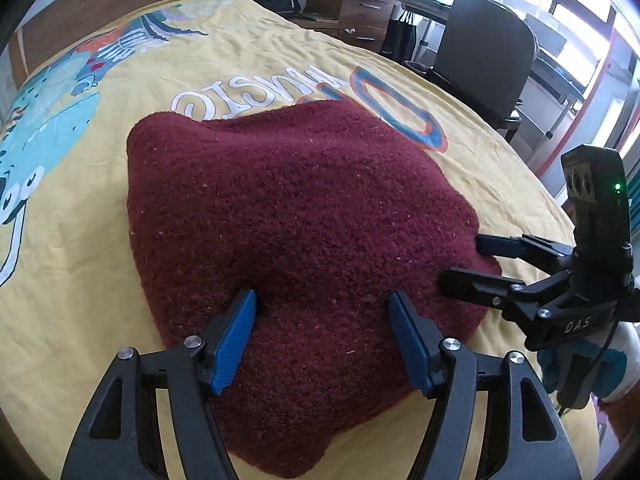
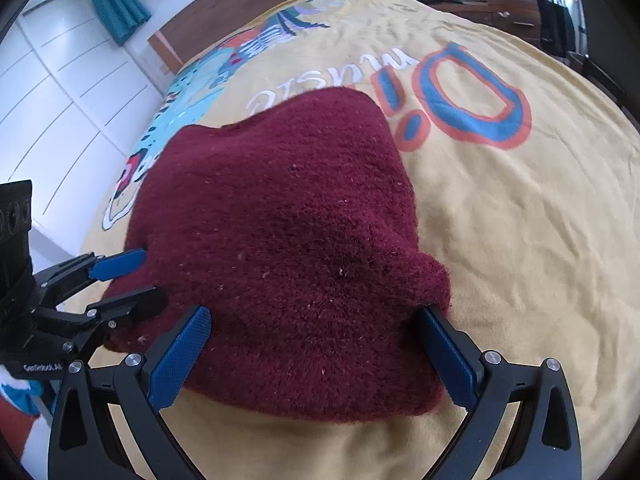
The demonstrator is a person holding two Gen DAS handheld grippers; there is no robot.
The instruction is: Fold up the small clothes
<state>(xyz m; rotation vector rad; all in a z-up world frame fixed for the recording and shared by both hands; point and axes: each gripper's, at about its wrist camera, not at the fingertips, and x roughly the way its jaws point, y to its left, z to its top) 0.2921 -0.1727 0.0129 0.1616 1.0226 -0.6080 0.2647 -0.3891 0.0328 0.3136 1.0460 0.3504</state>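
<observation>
On the yellow printed bedspread (image 1: 280, 56) sits the maroon knit garment (image 1: 304, 216), bunched into a lumpy mound at centre frame. Left gripper (image 1: 322, 308) is over its near edge at 6 o'clock — fingers spread wide, blue pads (image 1: 236, 340) resting on the wool either side of a hump, nothing pinched. Right gripper (image 1: 466, 260) comes in at 3 o'clock in the left cam, tips touching the garment's edge, fingers apart w/ a gap between them. From the right wrist cam it's the same story — right gripper (image 2: 316, 328) wide open, straddling the garment's near end, and the left gripper (image 2: 140, 276) at 9 o'clock, open too. Office chair (image 1: 488, 52) and wooden drawers (image 1: 360, 4) sit beyond the bed at 1 o'clock.
</observation>
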